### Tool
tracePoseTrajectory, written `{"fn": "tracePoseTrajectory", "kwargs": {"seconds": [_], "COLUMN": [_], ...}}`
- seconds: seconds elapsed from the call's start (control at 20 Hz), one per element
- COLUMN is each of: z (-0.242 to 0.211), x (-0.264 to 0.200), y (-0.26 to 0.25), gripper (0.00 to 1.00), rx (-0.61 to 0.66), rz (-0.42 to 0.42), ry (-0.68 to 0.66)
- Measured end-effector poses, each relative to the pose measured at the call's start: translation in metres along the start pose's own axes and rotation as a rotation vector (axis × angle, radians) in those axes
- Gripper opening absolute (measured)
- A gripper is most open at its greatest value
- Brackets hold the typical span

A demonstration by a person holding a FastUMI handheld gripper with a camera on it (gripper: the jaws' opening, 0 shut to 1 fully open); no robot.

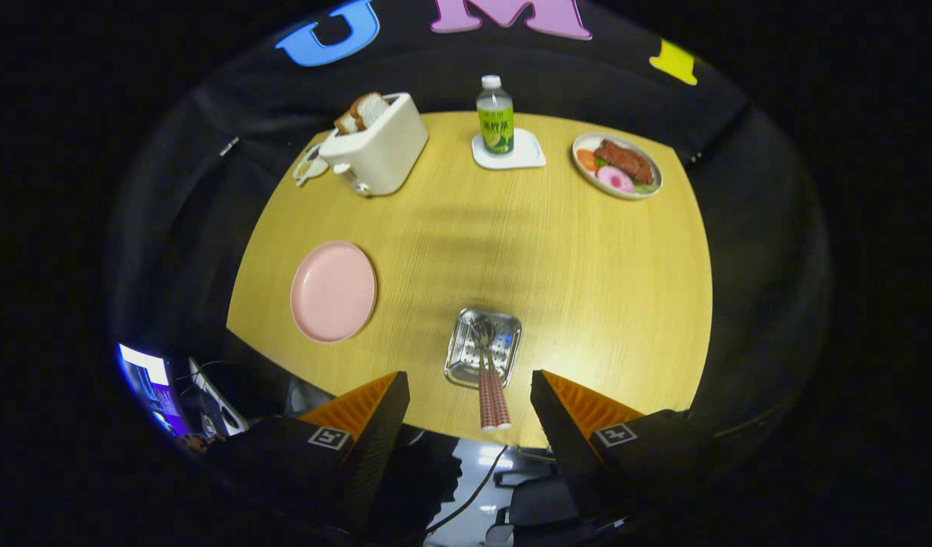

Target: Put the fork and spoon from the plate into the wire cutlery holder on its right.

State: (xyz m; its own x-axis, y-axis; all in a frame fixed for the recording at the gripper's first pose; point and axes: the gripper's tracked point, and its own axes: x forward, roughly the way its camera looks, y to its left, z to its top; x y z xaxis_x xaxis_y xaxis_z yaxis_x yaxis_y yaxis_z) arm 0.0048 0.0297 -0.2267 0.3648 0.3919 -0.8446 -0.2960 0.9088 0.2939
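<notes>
Checked handles of the fork and spoon [493,395] jut between the spread, empty fingers of the gripper [469,414], heads probably down in the wire cutlery holder [483,346]. Light, stiff, slick metal: pinch the handles. Beyond, left, the pink plate [333,291] sits bare.

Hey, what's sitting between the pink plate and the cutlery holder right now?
Nothing: in the gripper view, only bare tabletop separates the pink plate from the cutlery holder, which holds both utensils. The open gripper hovers above it.
</notes>
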Motion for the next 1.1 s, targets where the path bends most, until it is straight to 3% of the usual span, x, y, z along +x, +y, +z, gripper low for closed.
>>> {"fn": "tracePoseTrajectory", "kwargs": {"seconds": [0.25,0.45,0.6,1.1], "z": [0.046,0.07,0.077,0.093], "x": [-0.048,-0.088,-0.101,-0.105], "y": [0.004,0.029,0.041,0.055], "gripper": [1.0,1.0,0.98,0.99], "rx": [-0.038,-0.076,-0.11,-0.132], "rz": [-0.128,-0.157,-0.177,-0.109], "ry": [-0.437,-0.681,-0.759,-0.792]}}
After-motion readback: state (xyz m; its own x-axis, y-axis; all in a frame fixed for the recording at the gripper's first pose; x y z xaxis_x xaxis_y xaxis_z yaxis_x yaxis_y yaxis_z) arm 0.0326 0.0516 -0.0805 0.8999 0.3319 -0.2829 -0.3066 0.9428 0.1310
